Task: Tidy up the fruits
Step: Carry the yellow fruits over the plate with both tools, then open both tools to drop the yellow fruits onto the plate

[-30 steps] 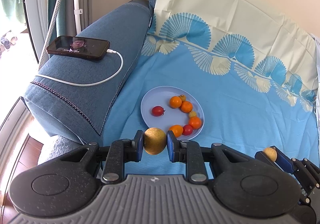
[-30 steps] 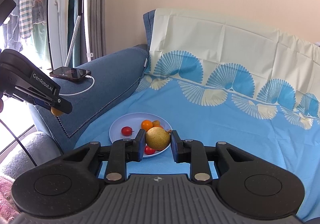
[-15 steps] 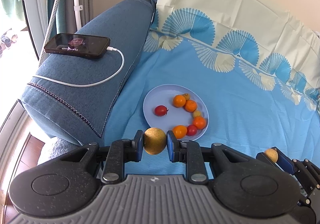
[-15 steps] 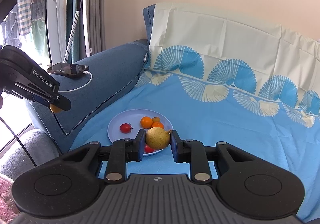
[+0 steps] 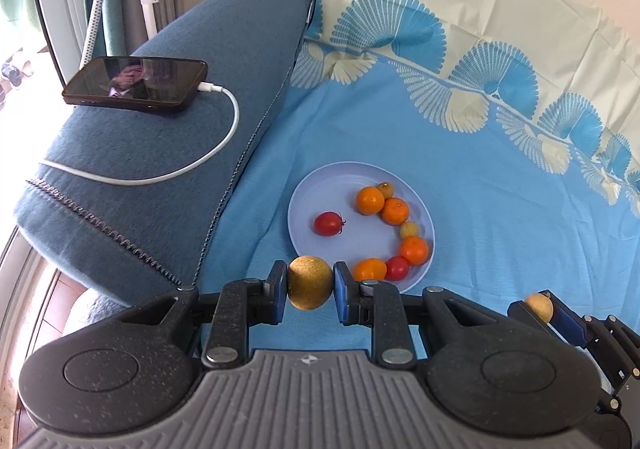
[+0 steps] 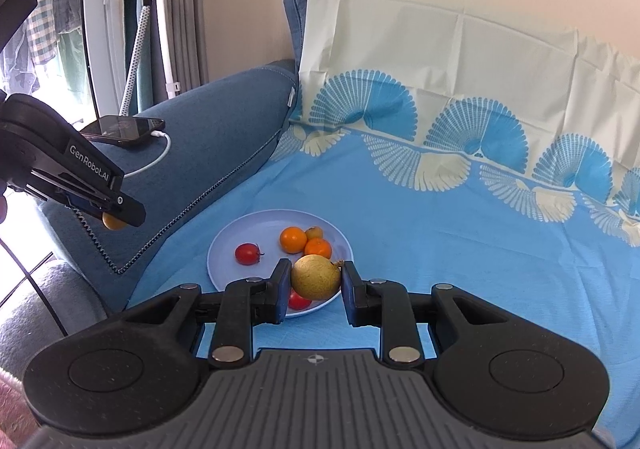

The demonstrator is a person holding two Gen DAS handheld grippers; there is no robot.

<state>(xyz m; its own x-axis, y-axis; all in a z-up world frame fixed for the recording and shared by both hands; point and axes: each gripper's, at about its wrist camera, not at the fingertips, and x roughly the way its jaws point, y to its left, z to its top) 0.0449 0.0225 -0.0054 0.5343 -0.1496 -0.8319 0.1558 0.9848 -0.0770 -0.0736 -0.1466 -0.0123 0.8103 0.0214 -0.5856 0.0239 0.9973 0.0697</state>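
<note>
My left gripper (image 5: 310,288) is shut on a round yellow-brown fruit (image 5: 310,281), held in the air just short of the near rim of a pale blue plate (image 5: 316,193). The plate lies on the blue sofa cover and holds several oranges (image 5: 369,200), red tomatoes (image 5: 327,223) and small yellow fruits (image 5: 409,228). My right gripper (image 6: 314,281) is shut on a yellow pear-like fruit (image 6: 316,276), above the plate's near right part (image 6: 224,245). The left gripper also shows in the right wrist view (image 6: 114,215) at the left, by the armrest.
A blue sofa armrest (image 5: 160,169) stands left of the plate with a phone (image 5: 136,85) and white charging cable (image 5: 188,169) on it. A patterned cover (image 5: 480,169) spreads over seat and backrest. A white stand (image 6: 140,9) and curtains are behind the armrest.
Both grippers, each still holding its fruit, have moved slightly forward toward the plate; the plate looks a little nearer and more centred in both views.
</note>
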